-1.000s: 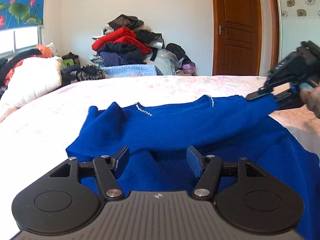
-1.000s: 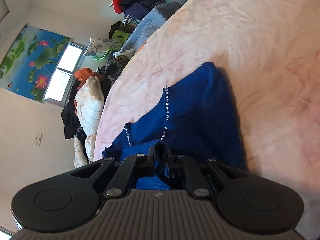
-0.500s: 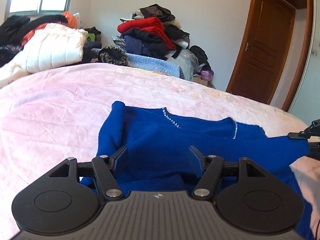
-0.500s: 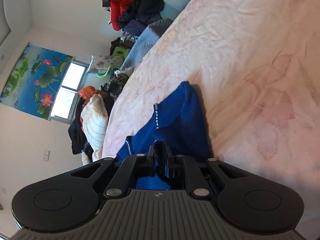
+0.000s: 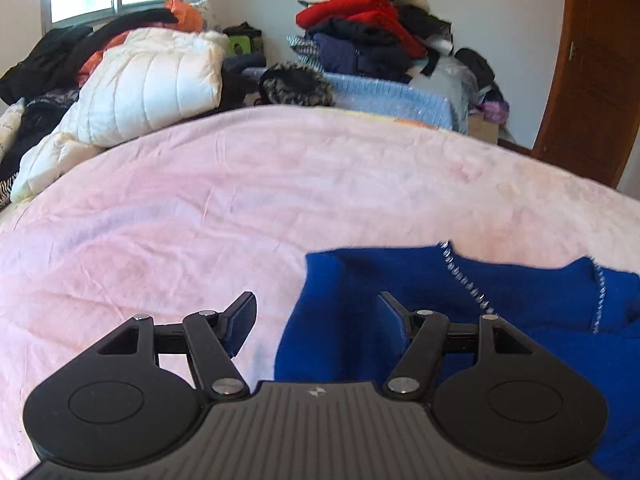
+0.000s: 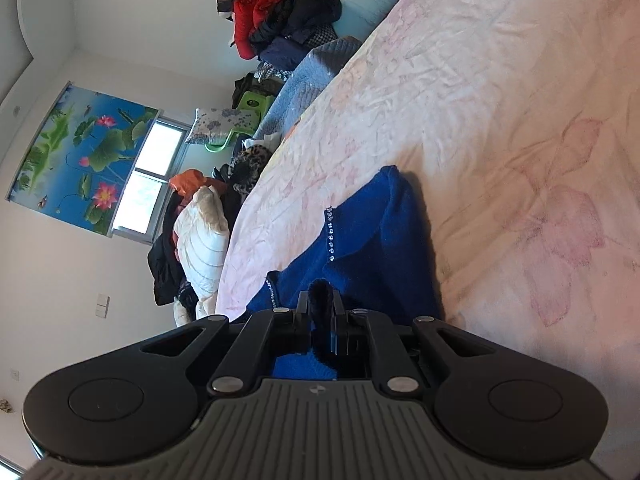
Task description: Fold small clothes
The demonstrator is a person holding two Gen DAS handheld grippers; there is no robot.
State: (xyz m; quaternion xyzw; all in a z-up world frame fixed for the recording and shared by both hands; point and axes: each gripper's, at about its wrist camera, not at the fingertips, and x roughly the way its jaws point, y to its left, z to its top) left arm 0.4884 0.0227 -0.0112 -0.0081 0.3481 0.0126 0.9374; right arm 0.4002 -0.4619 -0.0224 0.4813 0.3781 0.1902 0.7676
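Shifted leftward since the earlier frame, left gripper [image 5: 316, 316] hangs open over the sweater [image 5: 460, 312] edge, lower right on the bed [image 5: 240, 200]; right gripper [image 6: 321, 304] pinches a fold; next, grasp that edge.

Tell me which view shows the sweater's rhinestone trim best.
The left wrist view: the rhinestone trim on the blue sweater runs large and close, with a second line beside it. The right wrist view shows it smaller.
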